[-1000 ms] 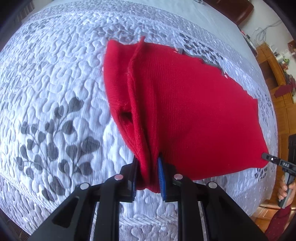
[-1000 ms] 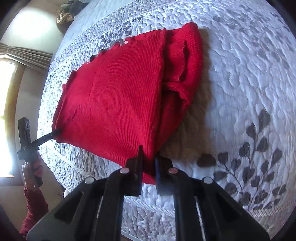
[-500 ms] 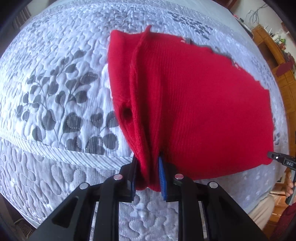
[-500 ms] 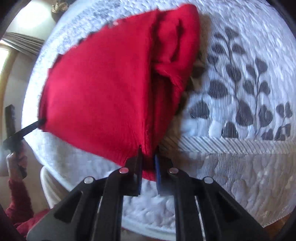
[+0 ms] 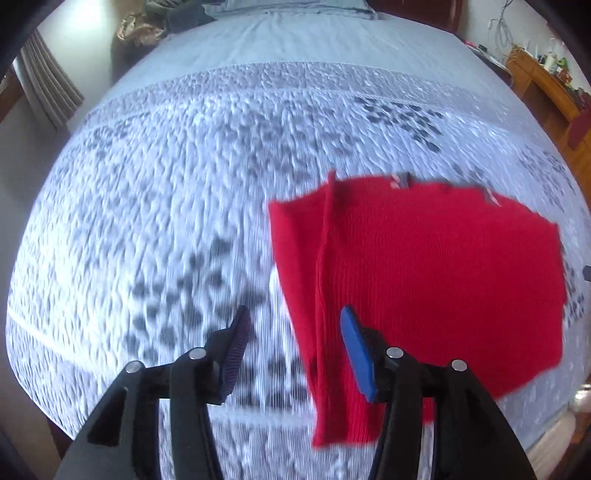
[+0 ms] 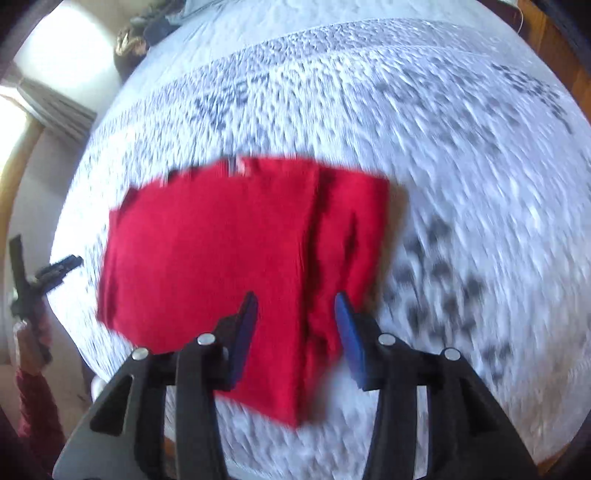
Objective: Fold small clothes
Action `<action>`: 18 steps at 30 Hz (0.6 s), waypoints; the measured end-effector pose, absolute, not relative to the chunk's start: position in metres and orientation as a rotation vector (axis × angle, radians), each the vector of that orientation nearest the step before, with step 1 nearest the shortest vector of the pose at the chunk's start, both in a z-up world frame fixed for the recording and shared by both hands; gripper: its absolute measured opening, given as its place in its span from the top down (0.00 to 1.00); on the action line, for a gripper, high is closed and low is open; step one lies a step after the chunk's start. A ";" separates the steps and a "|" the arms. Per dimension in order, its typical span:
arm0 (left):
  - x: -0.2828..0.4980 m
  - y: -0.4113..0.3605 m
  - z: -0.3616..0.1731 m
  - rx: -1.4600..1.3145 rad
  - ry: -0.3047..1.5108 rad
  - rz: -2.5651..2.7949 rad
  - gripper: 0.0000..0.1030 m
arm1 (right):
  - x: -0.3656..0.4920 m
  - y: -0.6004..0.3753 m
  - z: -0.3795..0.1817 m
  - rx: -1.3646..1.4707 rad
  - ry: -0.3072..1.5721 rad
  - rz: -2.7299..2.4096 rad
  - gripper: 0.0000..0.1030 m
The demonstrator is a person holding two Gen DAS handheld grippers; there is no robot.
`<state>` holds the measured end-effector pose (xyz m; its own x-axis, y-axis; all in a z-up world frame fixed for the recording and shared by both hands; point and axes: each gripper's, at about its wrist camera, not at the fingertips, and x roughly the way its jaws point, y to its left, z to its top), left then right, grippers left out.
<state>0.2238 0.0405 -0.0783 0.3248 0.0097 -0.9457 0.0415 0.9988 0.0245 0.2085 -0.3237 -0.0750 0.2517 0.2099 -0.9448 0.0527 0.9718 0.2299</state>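
Observation:
A small red knit garment (image 5: 424, 273) lies folded flat on the quilted bedspread (image 5: 184, 203), seen also in the right wrist view (image 6: 221, 258). My left gripper (image 5: 295, 332) hovers above its near left corner with jaws opening; the blue pads (image 5: 356, 354) stand apart and press on nothing. My right gripper (image 6: 295, 317) hovers above the garment's near right part, jaws opening too, with cloth below the gap and untouched. The left gripper (image 6: 59, 267) shows at the left edge of the right wrist view. Both views are blurred by motion.
The white bedspread with grey leaf print (image 6: 443, 277) runs to the near bed edge just under the garment. Pillows and dark items (image 5: 177, 18) lie at the head of the bed. A wooden dresser (image 5: 546, 85) stands at the right, a curtain (image 5: 48, 92) at the left.
Both grippers let go of the red garment's near corners, opened and rose. The garment dropped flat onto the bedspread and looks smaller in both views.

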 end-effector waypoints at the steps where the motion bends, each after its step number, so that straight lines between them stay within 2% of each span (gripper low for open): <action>1: 0.241 0.037 -0.085 0.044 1.249 -0.018 0.50 | 0.223 -0.326 -0.079 0.242 1.322 0.091 0.57; 9: 0.310 0.009 -0.144 0.032 1.323 -0.003 0.53 | 0.297 -0.334 -0.131 0.318 1.411 0.040 0.54; 12: 0.313 0.013 -0.161 -0.009 1.342 -0.002 0.54 | 0.305 -0.335 -0.139 0.348 1.414 0.061 0.95; 16: 0.309 0.017 -0.161 -0.037 1.318 -0.016 0.58 | 0.301 -0.344 -0.128 0.349 1.333 0.044 0.97; 18: 0.307 0.019 -0.165 -0.046 1.314 -0.012 0.57 | 0.303 -0.350 -0.140 0.348 1.356 -0.012 0.97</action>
